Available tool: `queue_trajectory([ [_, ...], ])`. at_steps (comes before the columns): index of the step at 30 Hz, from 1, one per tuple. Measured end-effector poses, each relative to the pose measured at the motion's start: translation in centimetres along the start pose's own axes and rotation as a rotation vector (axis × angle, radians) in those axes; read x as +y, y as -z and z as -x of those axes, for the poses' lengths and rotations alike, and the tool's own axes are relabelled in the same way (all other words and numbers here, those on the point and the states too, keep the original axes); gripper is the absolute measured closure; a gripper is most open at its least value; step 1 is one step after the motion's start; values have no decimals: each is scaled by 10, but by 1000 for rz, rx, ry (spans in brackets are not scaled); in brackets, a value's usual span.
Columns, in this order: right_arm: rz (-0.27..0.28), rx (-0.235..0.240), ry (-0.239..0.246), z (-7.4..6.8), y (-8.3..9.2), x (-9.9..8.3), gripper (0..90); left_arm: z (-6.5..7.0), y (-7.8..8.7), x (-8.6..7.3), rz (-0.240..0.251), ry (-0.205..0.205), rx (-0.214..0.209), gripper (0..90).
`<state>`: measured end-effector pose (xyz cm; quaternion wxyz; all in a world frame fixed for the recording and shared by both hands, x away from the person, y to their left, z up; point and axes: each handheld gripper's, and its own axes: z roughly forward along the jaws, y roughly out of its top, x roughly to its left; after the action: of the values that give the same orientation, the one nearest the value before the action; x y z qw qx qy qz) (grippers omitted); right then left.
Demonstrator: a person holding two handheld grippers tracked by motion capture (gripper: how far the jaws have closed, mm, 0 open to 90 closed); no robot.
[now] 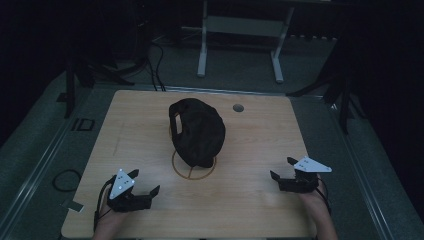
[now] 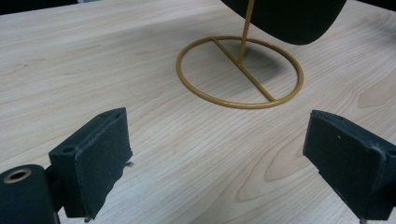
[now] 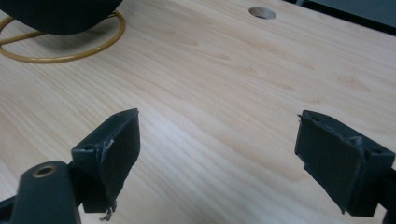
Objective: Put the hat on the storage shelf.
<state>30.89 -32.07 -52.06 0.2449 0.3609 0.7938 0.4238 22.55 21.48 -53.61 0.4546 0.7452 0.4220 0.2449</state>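
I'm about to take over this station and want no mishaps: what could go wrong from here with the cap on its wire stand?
1. The black fabric cap sits high on a thin gold wire stand with a ring base; a one-sided pull could tip the light stand over.
2. The left gripper and right gripper are both open and well apart from the cap, so uneven approaches might knock it off sideways.
3. Dim lighting makes the dark cap's edges hard to judge.

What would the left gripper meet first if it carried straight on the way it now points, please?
Probably the gold wire stand: its ring base lies dead ahead of the open left gripper on bare table. If the gripper travels higher, it may meet the black cap on the stand instead; depth is unclear.
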Motion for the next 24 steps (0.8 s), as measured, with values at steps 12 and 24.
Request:
queue_trajectory([
  [12, -10, -54, -54, 0, 20, -36, 140, -4, 5, -8, -11, 3, 23, 81],
  [24, 24, -115, -117, 8, 41, -54, 142, -3, 7, -9, 0, 9, 16, 81],
])
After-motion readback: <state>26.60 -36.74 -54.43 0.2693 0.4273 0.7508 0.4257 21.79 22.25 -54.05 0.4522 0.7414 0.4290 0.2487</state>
